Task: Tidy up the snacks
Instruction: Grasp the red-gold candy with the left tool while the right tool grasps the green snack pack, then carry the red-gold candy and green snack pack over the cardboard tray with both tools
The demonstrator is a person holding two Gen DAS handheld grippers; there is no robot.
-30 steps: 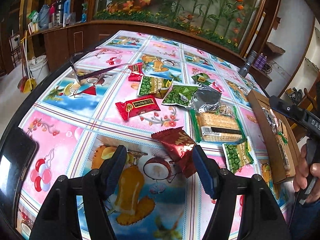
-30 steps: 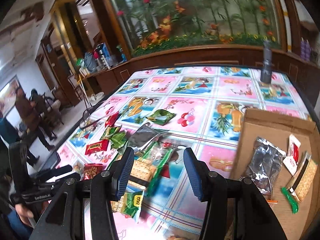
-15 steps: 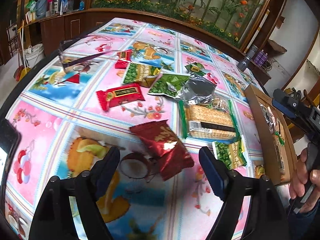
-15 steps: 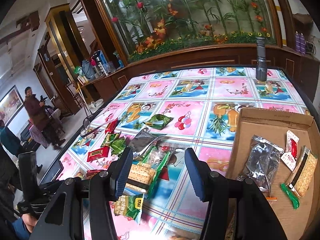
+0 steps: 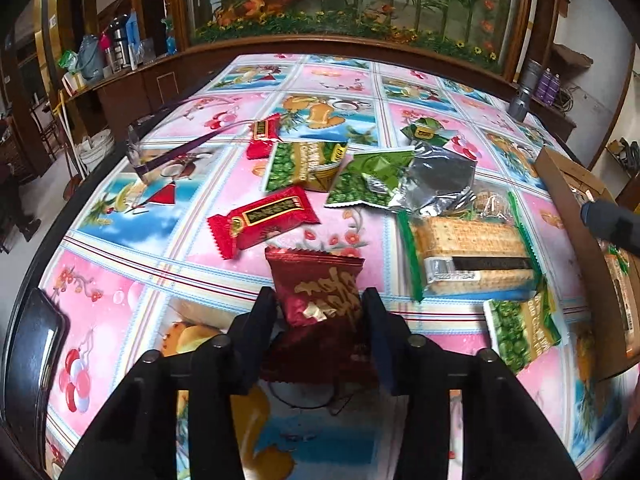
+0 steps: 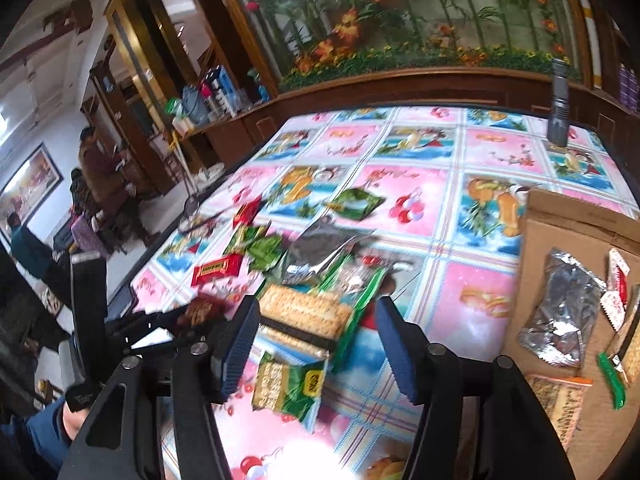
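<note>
- Left wrist view: the left gripper (image 5: 320,312) has just been closing, and its two dark fingers now stand narrow on either side of the dark red snack packet (image 5: 320,292). Both appear to press the packet's edges, though the near half of the wrapper lies in shadow under the tool, so the contact is likely rather than certain.
- Just ahead of the tips and a little left lies a bright red packet (image 5: 264,216); further ahead are the green pea packets (image 5: 304,164) and a crumpled silver wrapper (image 5: 436,180).
- To the right of the tips sits the cracker pack (image 5: 472,256), and nearer the tool on that side another green pea bag (image 5: 520,336).
- At the far right edge is the cardboard box (image 5: 568,184).
- Right wrist view: the right gripper (image 6: 316,344) has just been opening; its blue-padded jaws stand fairly wide and grip nothing.
- Between and beyond its fingers lies the cracker pack (image 6: 304,312), with the green pea bag (image 6: 288,384) lower down between them, on the patterned tablecloth (image 6: 472,304).
- To the right of the tool the cardboard box (image 6: 560,240) holds a silver packet (image 6: 560,316) and other snacks.
</note>
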